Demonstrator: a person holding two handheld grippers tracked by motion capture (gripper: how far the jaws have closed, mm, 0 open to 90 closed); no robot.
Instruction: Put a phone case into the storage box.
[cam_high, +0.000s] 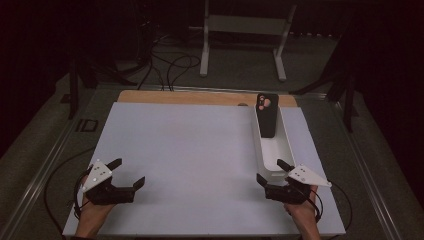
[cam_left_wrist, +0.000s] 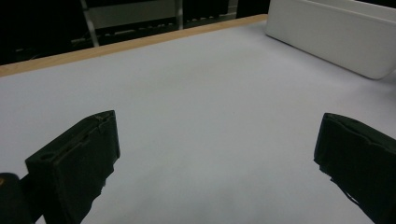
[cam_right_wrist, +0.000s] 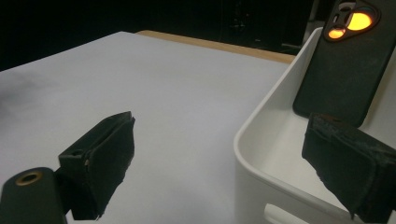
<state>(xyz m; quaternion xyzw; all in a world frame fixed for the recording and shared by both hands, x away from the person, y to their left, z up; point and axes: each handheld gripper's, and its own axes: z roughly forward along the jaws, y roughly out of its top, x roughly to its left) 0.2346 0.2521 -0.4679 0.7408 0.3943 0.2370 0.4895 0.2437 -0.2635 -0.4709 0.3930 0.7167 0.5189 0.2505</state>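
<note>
I note a white board (cam_high: 190, 150) covering the table, with a strip of wooden edge (cam_high: 190, 97) exposed along its far side. Beyond it, on the grey floor, stands a white metal frame (cam_high: 245, 30), with dark cables (cam_high: 170, 62) looped beside it.

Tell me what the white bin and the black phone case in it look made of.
White bin: likely moulded plastic, with a smooth, slightly glossy wall and rounded rim. Black phone case: probably matte rubbery or soft plastic, with a dull, finely textured surface and no glare.
</note>
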